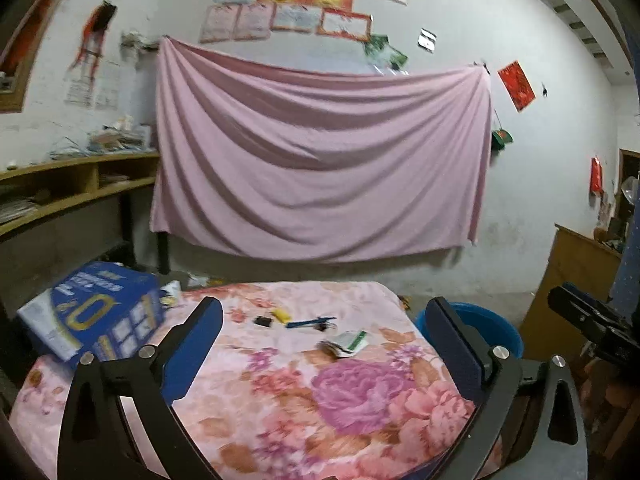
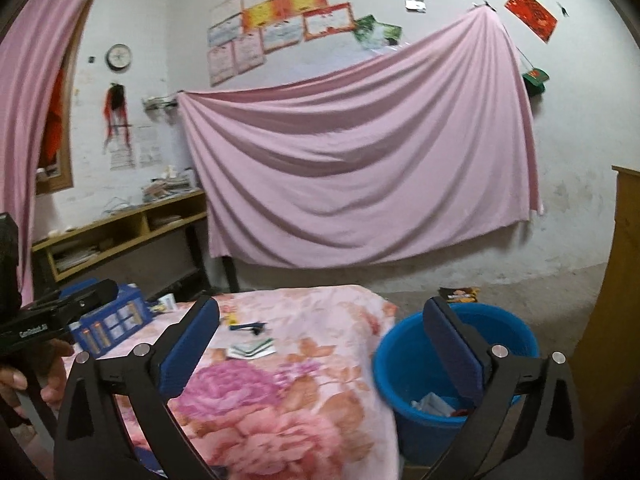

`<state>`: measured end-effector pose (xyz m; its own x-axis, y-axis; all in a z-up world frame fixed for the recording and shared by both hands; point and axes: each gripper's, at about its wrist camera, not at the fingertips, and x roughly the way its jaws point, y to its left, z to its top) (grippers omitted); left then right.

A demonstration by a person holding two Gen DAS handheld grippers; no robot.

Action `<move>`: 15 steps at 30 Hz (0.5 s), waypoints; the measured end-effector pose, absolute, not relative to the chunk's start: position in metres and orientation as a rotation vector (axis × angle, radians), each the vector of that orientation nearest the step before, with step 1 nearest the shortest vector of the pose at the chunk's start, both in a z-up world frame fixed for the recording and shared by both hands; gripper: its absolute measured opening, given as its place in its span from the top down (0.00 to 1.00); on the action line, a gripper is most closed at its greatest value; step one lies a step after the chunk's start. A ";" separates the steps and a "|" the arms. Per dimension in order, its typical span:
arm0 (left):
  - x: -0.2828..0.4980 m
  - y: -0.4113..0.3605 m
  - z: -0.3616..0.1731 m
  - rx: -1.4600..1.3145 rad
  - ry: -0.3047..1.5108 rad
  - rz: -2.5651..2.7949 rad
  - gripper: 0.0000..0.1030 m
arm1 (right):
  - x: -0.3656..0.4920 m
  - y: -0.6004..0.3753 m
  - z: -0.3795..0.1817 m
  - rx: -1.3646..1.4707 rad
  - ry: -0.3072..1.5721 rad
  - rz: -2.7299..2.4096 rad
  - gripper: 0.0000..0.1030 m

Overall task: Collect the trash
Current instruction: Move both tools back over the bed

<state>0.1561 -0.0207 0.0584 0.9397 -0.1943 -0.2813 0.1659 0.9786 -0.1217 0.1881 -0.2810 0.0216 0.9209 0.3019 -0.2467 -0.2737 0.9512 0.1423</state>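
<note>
A table under a pink floral blanket (image 1: 280, 400) holds small trash: a white and green wrapper (image 1: 346, 343), a blue razor-like item (image 1: 310, 323), a yellow scrap (image 1: 279, 313) and a small black piece (image 1: 262, 321). My left gripper (image 1: 324, 312) is open and empty above the blanket, short of these items. My right gripper (image 2: 322, 312) is open and empty, its right finger over a blue bucket (image 2: 404, 364) that holds some wrappers (image 2: 434, 404). The wrapper (image 2: 252, 349) and the razor-like item (image 2: 248, 327) also show in the right wrist view.
A blue printed box (image 1: 100, 316) lies at the table's left edge. The blue bucket (image 1: 500, 330) stands on the floor to the table's right. A wooden cabinet (image 1: 572, 280) stands at right, shelves (image 1: 80, 184) at left. A pink sheet (image 1: 320, 152) hangs on the far wall.
</note>
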 end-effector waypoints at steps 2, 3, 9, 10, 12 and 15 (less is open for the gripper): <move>0.144 -0.016 0.057 -0.089 0.277 -0.166 0.03 | 0.177 -0.274 0.021 0.095 0.249 0.309 0.00; 0.138 -0.012 0.056 -0.085 0.271 -0.159 0.03 | 0.170 -0.270 0.021 0.090 0.235 0.316 0.00; 0.117 0.009 0.038 -0.079 0.304 -0.108 0.03 | 0.147 -0.251 0.015 0.038 0.216 0.381 0.00; 0.117 0.012 0.034 -0.078 0.319 -0.095 0.03 | 0.146 -0.245 0.011 0.019 0.235 0.409 0.00; 0.116 0.018 0.024 -0.084 0.353 -0.071 0.03 | 0.146 -0.235 0.001 -0.012 0.277 0.452 0.00; 0.115 0.024 0.010 -0.097 0.407 -0.044 0.03 | 0.150 -0.217 -0.015 -0.068 0.360 0.543 0.00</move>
